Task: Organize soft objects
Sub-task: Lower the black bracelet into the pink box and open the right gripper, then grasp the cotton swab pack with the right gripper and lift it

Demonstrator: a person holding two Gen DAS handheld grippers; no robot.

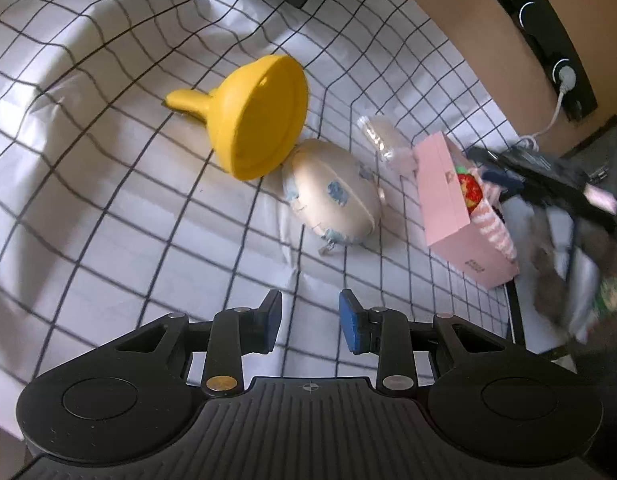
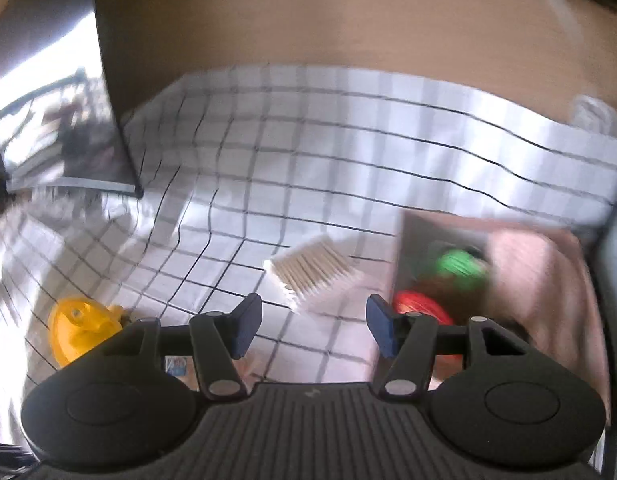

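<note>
The left claw (image 1: 310,318) stands partly open with nothing between its blue pads, aimed down at the checked sheet (image 1: 108,208) low in its view. Just beyond it, mid-frame, lies the cream pouch (image 1: 334,192), a plump rounded soft thing with blue patches and a seam, likely the next to be gathered. Touching its upper left edge is the yellow funnel (image 1: 256,116), smooth and rubbery, tipped on its side. At right sits the pink box (image 1: 448,200), stiff-walled and open, with a red ball (image 1: 468,192) inside; it seems to be the collecting place.

The right claw (image 2: 314,326) is open wider and also empty. Ahead of it, centre frame, rests a clear pack of cotton swabs (image 2: 312,270); the box shows blurred at lower right.
</note>
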